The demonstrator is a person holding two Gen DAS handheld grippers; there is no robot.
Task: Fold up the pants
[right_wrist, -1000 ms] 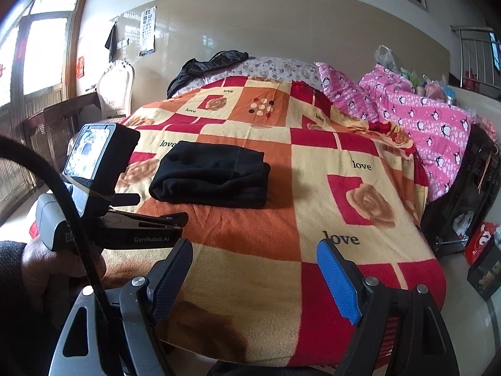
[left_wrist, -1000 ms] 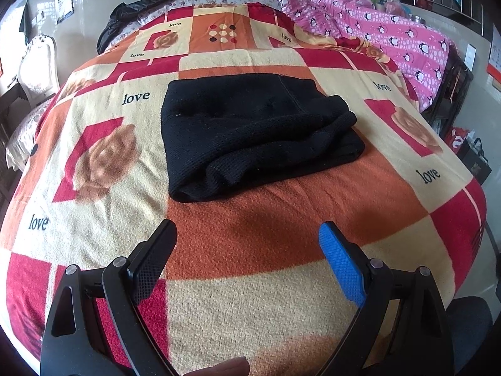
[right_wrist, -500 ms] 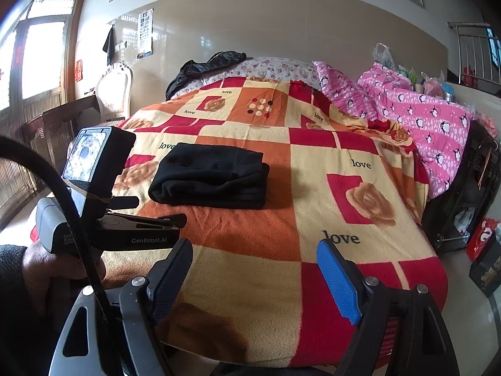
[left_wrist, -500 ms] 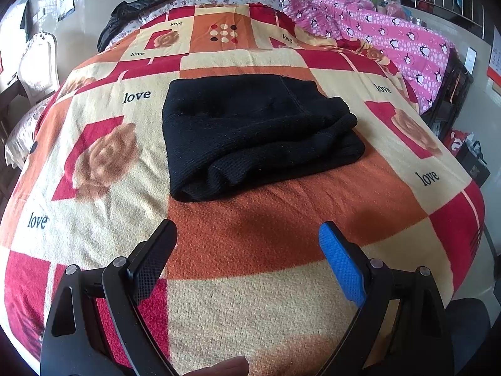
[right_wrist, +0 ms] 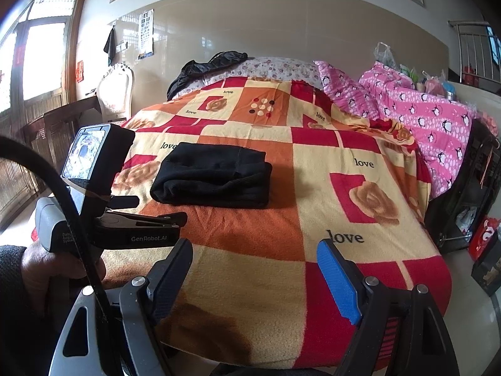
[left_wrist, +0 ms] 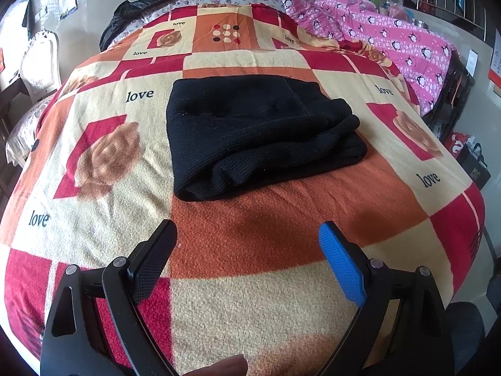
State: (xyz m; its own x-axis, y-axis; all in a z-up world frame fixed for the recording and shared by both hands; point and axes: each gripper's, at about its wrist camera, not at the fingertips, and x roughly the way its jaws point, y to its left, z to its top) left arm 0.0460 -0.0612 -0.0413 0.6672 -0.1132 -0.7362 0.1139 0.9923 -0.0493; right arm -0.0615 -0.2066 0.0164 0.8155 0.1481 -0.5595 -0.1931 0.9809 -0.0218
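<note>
The black pants (left_wrist: 256,134) lie folded in a compact rectangular bundle on the checked red, orange and cream blanket (left_wrist: 250,235). They also show in the right wrist view (right_wrist: 213,177), left of the bed's middle. My left gripper (left_wrist: 247,235) is open and empty, held above the blanket a short way in front of the bundle. My right gripper (right_wrist: 253,250) is open and empty, further back near the bed's front edge. The left gripper body (right_wrist: 103,203) with its hand shows at the left of the right wrist view.
A pink penguin-print quilt (left_wrist: 391,37) is heaped along the bed's right side. A black jacket (right_wrist: 206,65) lies on floral pillows at the head. A white chair (right_wrist: 114,91) and wooden furniture stand left of the bed. Bags and a black basket (right_wrist: 469,188) stand at the right.
Both grippers have drawn slightly back from the bundle and stayed open. The folded pants have not moved.
</note>
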